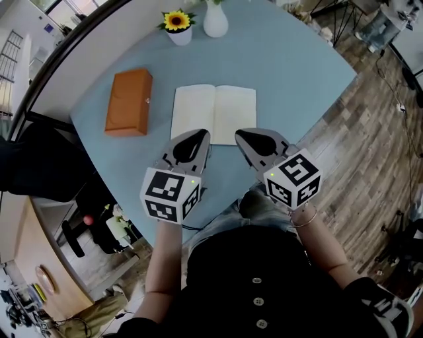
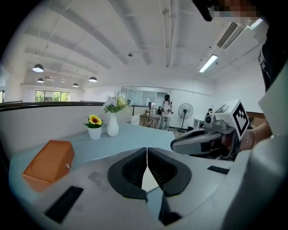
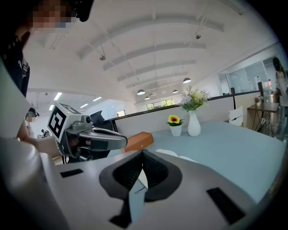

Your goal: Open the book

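The book [image 1: 213,113] lies open flat on the blue table [image 1: 291,72], its blank cream pages up. My left gripper [image 1: 200,135] is held just short of the book's near left corner, jaws shut and empty. My right gripper [image 1: 241,134] is held by the near right corner, also shut with nothing in it. In the left gripper view the closed jaws of my left gripper [image 2: 146,150] meet in a thin line, with the right gripper [image 2: 173,144] beside them. In the right gripper view my right gripper [image 3: 142,152] is shut, and a page edge of the book [image 3: 168,153] shows beyond it.
An orange box [image 1: 129,101] lies left of the book. A potted sunflower [image 1: 177,25] and a white vase [image 1: 215,20] stand at the table's far edge. Wooden floor [image 1: 370,132] lies to the right. People stand far off [image 2: 166,110] in the room.
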`<state>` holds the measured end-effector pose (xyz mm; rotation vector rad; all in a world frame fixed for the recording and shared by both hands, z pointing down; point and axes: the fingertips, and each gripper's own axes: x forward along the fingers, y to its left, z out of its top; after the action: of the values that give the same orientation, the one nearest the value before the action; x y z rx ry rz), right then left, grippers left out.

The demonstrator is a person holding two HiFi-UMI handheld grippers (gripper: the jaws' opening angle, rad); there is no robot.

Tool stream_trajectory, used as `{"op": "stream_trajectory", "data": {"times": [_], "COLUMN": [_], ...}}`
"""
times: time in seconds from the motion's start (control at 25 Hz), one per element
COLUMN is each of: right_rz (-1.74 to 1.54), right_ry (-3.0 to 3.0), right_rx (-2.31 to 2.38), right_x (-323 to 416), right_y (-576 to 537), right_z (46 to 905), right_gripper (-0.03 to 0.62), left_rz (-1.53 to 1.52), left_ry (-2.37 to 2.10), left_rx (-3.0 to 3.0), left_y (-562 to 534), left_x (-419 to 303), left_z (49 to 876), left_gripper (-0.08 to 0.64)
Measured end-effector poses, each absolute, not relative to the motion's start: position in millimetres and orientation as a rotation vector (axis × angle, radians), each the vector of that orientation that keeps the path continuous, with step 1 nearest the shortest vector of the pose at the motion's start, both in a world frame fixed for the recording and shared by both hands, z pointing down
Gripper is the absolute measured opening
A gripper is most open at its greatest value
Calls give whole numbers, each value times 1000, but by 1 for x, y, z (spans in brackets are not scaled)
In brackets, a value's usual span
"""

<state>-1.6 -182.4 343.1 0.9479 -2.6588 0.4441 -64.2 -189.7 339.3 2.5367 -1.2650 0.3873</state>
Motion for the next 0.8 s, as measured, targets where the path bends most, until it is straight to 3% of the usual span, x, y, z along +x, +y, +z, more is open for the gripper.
{"op": "stream_trajectory", "data": {"times": [0.8], "right_rz": [457], "right_ry": [-2659], "right_rx": [955], "right_x": [4], "right_y": [-162], "right_z": [353], "right_gripper": [2], "left_rz": [444], "left_ry": [-1236], "left_rx": [2466], "left_y": [-163], "left_x": [-45], "left_z": [373], "left_gripper": [17]}}
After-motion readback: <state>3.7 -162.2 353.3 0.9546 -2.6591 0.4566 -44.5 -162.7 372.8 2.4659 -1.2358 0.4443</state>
